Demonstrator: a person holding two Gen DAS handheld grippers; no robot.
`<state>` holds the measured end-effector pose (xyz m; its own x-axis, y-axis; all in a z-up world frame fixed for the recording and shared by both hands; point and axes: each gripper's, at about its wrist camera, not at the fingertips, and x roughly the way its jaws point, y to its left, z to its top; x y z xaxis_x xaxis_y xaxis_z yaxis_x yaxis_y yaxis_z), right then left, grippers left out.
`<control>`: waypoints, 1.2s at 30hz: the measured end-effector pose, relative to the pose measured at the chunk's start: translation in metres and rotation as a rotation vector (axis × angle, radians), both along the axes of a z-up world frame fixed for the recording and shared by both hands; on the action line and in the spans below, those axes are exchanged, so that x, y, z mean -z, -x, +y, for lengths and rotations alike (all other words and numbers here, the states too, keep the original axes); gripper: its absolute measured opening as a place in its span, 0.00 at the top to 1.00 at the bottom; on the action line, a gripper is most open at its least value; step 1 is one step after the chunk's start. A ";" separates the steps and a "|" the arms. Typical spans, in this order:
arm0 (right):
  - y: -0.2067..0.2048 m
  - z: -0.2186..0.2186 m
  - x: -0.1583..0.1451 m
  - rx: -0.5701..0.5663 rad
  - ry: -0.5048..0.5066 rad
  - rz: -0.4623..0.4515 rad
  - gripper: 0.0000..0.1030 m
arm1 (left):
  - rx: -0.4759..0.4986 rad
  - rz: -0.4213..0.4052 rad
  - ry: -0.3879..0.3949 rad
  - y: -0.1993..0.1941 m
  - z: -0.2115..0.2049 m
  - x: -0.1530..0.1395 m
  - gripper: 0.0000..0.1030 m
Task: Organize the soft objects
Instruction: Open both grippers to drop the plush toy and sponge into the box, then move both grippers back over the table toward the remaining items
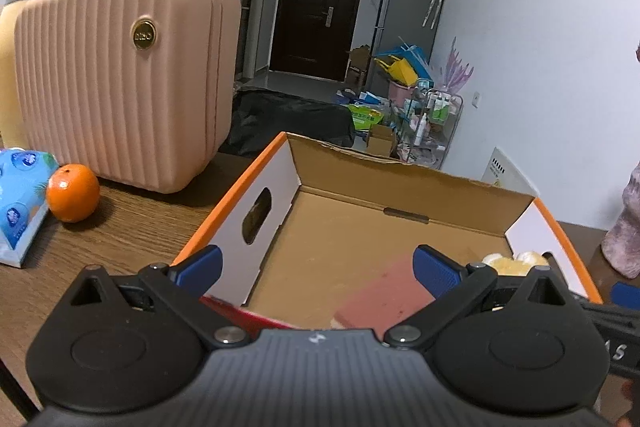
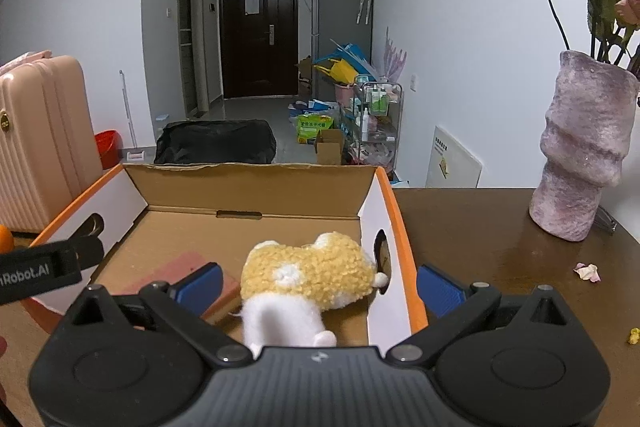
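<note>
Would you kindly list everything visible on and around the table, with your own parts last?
cardboard box: one, brown with orange rim, table centre
plush toy: one, yellow and white, in box, right side
pink block: one, in box, left of toy
suitcase: one, pink, table left
orange: one, beside suitcase
tissue pack: one, blue, far left
vase: one, mauve, holding wilted roses, table right
petal: one, pink, on table
left tongs: open, over box
right tongs: open, toy between, pads apart
</note>
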<state>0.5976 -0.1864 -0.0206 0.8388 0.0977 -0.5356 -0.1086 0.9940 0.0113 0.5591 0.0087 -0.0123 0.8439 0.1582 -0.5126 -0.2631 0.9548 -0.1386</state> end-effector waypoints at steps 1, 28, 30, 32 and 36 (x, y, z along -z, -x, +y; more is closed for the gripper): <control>0.002 -0.001 0.000 0.001 0.002 0.000 0.00 | -0.004 0.001 -0.009 0.002 -0.001 0.001 0.00; 0.096 -0.021 -0.034 -0.016 0.006 -0.100 0.00 | 0.029 -0.106 -0.028 0.096 -0.003 -0.055 0.00; 0.105 -0.021 -0.035 -0.024 0.010 -0.104 0.00 | 0.032 -0.100 -0.034 0.102 -0.002 -0.054 0.00; 0.113 -0.021 -0.036 -0.032 0.014 -0.109 0.00 | 0.037 -0.098 -0.041 0.108 0.000 -0.054 0.00; 0.131 -0.023 -0.036 -0.052 0.018 -0.115 0.00 | 0.045 -0.095 -0.051 0.122 0.005 -0.053 0.00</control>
